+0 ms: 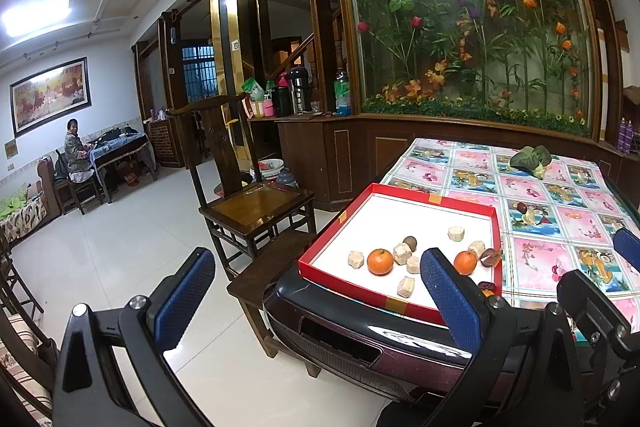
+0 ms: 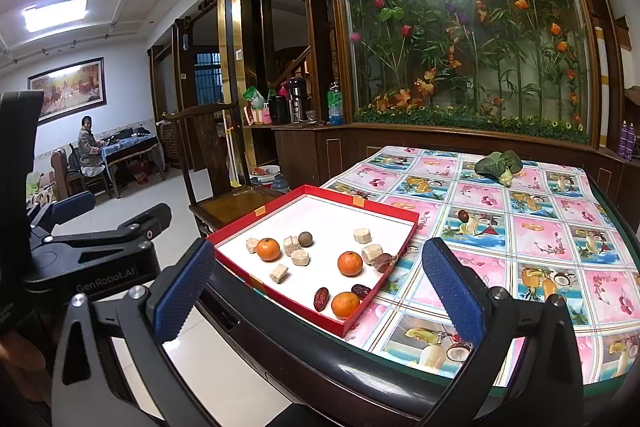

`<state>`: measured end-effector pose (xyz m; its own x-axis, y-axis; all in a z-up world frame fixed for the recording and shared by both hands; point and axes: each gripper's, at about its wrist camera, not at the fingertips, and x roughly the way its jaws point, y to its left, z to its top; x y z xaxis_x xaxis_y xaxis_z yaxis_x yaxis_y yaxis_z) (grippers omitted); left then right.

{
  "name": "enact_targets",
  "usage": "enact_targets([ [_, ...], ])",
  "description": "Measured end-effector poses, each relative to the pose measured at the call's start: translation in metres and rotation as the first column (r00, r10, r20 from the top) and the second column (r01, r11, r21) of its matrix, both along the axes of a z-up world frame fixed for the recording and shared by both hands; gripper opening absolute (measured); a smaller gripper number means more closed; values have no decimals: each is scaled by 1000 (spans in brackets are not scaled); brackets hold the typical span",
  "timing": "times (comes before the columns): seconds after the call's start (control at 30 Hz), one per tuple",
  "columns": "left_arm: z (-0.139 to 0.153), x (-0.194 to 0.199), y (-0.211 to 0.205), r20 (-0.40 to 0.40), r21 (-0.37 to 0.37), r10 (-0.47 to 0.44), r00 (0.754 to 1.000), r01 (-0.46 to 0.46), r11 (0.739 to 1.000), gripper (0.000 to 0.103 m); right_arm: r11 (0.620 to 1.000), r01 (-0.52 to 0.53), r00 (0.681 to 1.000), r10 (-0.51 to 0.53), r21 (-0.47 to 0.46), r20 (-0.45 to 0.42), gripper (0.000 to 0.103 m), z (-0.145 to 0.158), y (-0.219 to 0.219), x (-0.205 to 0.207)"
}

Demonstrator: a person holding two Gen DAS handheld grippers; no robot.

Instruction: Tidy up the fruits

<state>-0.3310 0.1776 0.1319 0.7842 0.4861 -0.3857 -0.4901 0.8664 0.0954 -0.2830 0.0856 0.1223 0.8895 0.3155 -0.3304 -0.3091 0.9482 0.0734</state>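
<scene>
A home's dining room; wooden chair (image 1: 256, 203), oilcloth-covered table (image 2: 520, 235), framed painting (image 1: 50, 93).

1. Worktop (image 2: 280, 343): dark glossy moulded rim, rounded corner facing both cameras.
2. Covering it: glossy plastic tablecloth (image 2: 532, 239) printed with pink and blue squares of fruit pictures. It stops short of the near rim.
3. On the cloth, at the near left corner: shallow red cardboard tray with a white floor (image 2: 320, 215), set askew to the worktop edge, one corner close to the near rim.
4. Far side of the cloth: loose bunch of dark green leafy vegetable (image 2: 498, 163), well apart from the tray.
</scene>
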Motion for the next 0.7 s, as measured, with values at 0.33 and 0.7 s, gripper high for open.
enact_targets([
  [0.33, -3, 1, 0, -8, -4, -5, 1000, 5, 1000, 102, 1000, 1, 1000, -1, 2, -1, 103, 0, 1, -1],
  [0.7, -5, 1, -1, -9, -7, -9, 1000, 9, 1000, 102, 1000, 1, 1000, -1, 3, 0, 103, 1, 1, -1],
])
